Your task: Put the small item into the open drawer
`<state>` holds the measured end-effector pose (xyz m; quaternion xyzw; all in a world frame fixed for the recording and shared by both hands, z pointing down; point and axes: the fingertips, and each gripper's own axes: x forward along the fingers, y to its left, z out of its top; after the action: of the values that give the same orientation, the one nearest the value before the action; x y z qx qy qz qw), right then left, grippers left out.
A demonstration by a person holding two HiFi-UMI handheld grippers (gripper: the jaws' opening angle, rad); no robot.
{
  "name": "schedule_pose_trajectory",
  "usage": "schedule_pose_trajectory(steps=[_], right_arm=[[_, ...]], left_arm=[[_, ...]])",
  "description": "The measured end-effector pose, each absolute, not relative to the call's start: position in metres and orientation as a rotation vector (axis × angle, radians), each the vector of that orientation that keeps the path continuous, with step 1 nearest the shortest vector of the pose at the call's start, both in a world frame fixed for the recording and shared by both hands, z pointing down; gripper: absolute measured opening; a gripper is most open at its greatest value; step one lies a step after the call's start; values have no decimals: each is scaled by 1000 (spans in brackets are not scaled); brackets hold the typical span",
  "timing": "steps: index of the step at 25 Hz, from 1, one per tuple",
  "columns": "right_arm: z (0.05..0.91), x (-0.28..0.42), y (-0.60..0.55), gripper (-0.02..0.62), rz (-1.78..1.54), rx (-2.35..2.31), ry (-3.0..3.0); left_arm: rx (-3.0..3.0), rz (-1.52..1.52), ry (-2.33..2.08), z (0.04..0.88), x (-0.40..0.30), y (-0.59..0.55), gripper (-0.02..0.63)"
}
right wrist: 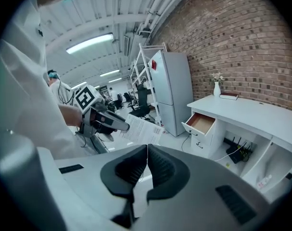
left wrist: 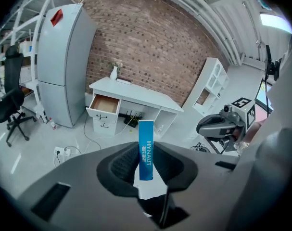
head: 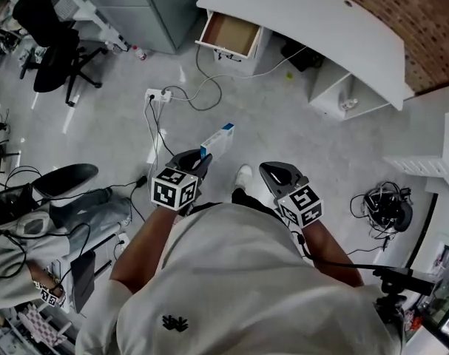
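Ahead, cables (head: 202,89) seemingly cross before the drawer (head: 229,34).

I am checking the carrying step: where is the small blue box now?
In the left gripper view, the blue box is clamped upright between the jaws of the left gripper, with the open drawer of the white desk far ahead.
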<state>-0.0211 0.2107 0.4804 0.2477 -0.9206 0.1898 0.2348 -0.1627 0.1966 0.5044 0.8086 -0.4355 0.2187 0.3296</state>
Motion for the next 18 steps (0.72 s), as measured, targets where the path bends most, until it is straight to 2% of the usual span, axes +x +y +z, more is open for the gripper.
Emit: schedule_pose_trajectory(steps=[10, 18], right_arm=[[498, 25, 90, 29, 601, 727, -2492], [497, 44, 5, 29, 667, 906, -2407]], left_arm=[[2089, 596, -1175, 514, -133, 37, 97], [2053, 630, -1196, 537, -148, -97, 97]])
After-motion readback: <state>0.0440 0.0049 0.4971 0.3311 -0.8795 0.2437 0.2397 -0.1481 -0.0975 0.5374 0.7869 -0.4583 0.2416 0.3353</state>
